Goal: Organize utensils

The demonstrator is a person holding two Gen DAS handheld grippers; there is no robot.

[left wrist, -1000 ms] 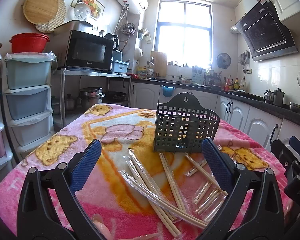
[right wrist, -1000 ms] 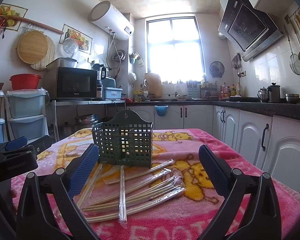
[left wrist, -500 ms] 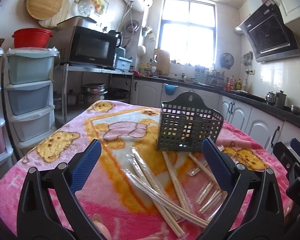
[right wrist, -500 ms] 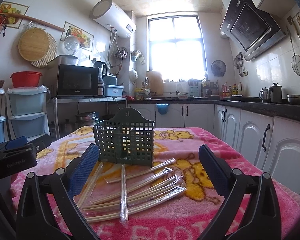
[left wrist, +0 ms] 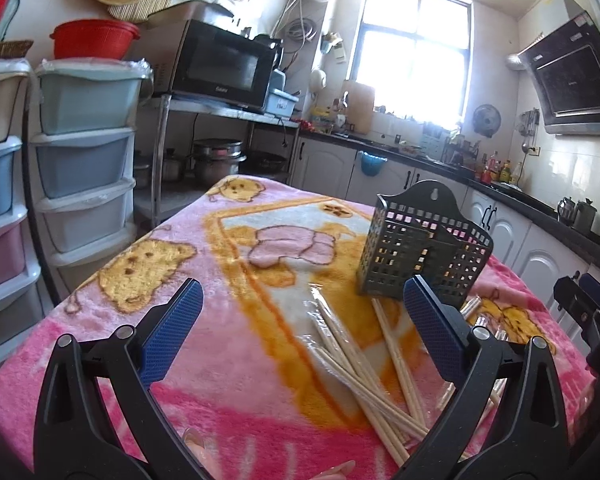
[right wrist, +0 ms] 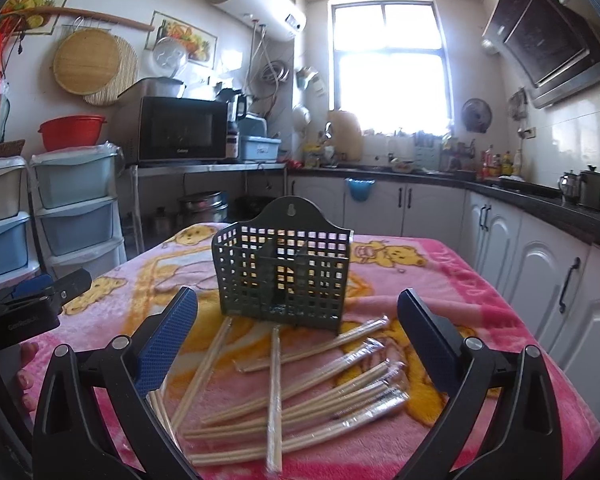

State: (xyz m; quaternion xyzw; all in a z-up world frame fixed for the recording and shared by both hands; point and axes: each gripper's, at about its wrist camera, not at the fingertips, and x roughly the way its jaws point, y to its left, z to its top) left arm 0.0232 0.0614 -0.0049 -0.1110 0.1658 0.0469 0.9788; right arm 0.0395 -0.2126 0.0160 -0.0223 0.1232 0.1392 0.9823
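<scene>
A dark green perforated utensil basket (left wrist: 422,252) (right wrist: 283,274) stands upright on the pink bear-print cloth. Several plastic-wrapped pairs of wooden chopsticks (left wrist: 364,364) (right wrist: 300,392) lie scattered on the cloth in front of it. My left gripper (left wrist: 300,332) is open and empty, hovering left of the chopsticks, with the basket beyond its right finger. My right gripper (right wrist: 298,332) is open and empty, centred over the chopsticks and facing the basket. The right gripper shows at the right edge of the left wrist view (left wrist: 592,320); the left gripper shows at the left edge of the right wrist view (right wrist: 28,304).
The table (left wrist: 172,280) is covered by the pink cloth. Stacked plastic drawers (left wrist: 80,152) stand to its left. A microwave (left wrist: 220,64) sits on a metal shelf behind. White cabinets and a dark counter (right wrist: 540,216) run along the right.
The left gripper has swung left and tilted, so the basket and chopsticks now sit further right in its view. The right gripper has barely moved. Both stay open.
</scene>
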